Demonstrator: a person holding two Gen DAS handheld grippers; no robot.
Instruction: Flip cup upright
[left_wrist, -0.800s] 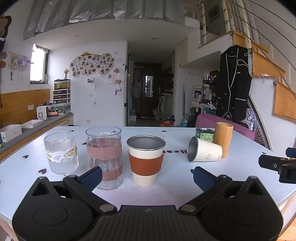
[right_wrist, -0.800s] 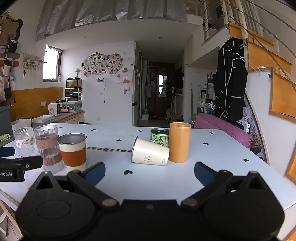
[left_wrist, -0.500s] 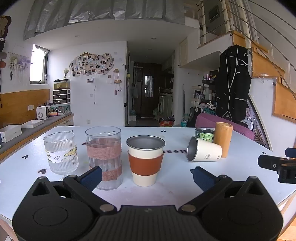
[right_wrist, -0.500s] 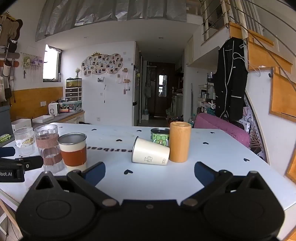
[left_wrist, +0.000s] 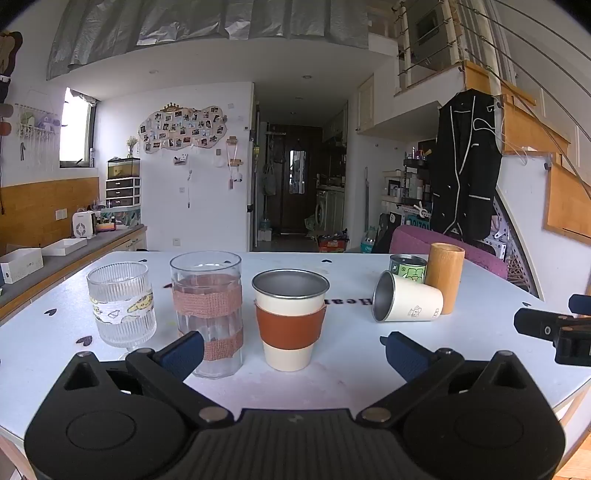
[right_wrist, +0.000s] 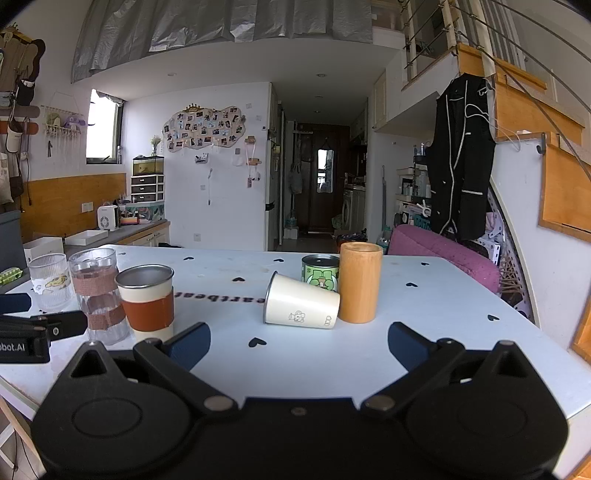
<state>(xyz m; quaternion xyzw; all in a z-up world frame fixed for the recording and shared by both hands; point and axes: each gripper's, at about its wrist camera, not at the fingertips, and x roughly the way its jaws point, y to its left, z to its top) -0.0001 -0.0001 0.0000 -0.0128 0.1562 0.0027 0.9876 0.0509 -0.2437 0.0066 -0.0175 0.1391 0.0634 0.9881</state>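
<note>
The cream cup (right_wrist: 301, 306) lay on its side on the white table (right_wrist: 424, 317), ahead of and between the right gripper's (right_wrist: 299, 341) wide-spread, empty fingers, its steel-lined mouth toward the left gripper (left_wrist: 293, 349), its base against a wooden tumbler (right_wrist: 359, 282) and in front of a green tin (right_wrist: 320, 272). Ahead of the left gripper's equally wide, empty fingers stood a brown-sleeved cup (left_wrist: 290, 319), visibly empty, a banded glass (left_wrist: 207, 314) and a ribbed glass (left_wrist: 121, 306). Nothing had moved from the earlier frames. "bot.AI" showed on the left gripper's body.
</note>
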